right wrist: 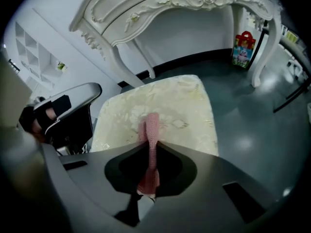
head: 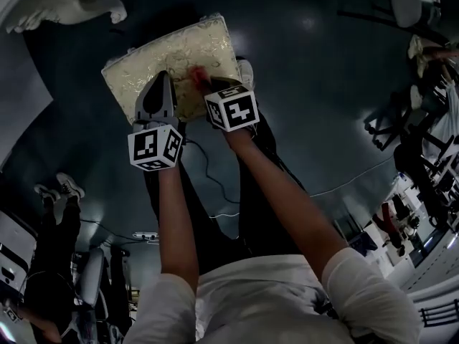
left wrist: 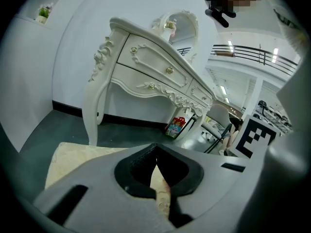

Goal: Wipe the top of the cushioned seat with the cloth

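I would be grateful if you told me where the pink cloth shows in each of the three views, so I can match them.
Head view: the pink cloth lies upper centre on the cushioned seat, at the tip of the right gripper.
Left gripper view: not clearly in it; the seat shows lower left.
Right gripper view: centre, a pink strip clamped between the jaws, reaching onto the seat.
Shared landmark: the cream patterned seat.

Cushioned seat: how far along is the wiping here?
Done: the cloth is picked up, pinched in the right gripper, jaws shut on it. In hand: it trails onto the cushioned seat top; the left gripper, shut and empty, sits over the near edge. Left: the wiping itself; no wiped area shows.
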`<action>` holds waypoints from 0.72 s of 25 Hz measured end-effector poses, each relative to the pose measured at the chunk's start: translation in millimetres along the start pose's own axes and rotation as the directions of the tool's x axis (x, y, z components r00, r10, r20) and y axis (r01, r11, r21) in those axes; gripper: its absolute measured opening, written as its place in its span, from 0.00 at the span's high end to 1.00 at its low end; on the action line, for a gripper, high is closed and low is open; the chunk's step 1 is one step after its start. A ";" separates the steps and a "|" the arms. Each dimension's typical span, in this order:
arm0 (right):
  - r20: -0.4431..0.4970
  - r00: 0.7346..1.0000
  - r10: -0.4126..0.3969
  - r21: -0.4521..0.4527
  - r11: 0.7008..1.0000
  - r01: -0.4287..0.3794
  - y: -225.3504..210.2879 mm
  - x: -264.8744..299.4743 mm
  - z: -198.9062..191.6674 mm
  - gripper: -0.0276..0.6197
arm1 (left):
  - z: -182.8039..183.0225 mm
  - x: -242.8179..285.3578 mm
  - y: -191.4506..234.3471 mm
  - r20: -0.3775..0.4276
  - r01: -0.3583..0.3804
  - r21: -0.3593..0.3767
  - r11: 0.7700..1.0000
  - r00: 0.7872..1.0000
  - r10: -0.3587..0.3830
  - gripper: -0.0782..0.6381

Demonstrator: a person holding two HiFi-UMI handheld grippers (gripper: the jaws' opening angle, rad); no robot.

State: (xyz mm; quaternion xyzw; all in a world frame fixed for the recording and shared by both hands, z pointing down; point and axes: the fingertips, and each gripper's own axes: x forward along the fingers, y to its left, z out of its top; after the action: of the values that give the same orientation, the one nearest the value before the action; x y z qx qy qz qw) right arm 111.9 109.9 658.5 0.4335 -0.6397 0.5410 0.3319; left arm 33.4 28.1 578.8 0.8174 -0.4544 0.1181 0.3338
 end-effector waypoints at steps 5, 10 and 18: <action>0.019 0.990 -0.137 -0.026 0.990 0.138 -41.2 -24.5 9.0 0.92 | 0.0 10.4 -15.2 -0.002 0.017 0.001 1.000 1.000 -0.017 0.87; 0.027 0.982 -0.185 0.034 0.982 0.185 -72.2 -33.5 10.3 0.92 | -4.5 13.9 -17.4 -0.002 0.018 -0.009 1.000 1.000 -0.018 0.87; 0.073 0.966 -0.247 0.131 0.963 0.236 -70.6 -39.3 10.1 0.92 | 3.2 -20.1 26.9 0.000 -0.018 0.003 1.000 1.000 0.018 0.87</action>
State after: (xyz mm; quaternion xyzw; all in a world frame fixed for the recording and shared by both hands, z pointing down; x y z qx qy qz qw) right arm 192.7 104.9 649.9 0.5514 -0.5622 0.5143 0.3397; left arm -0.3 29.6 578.3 0.8137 -0.4617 0.1218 0.3314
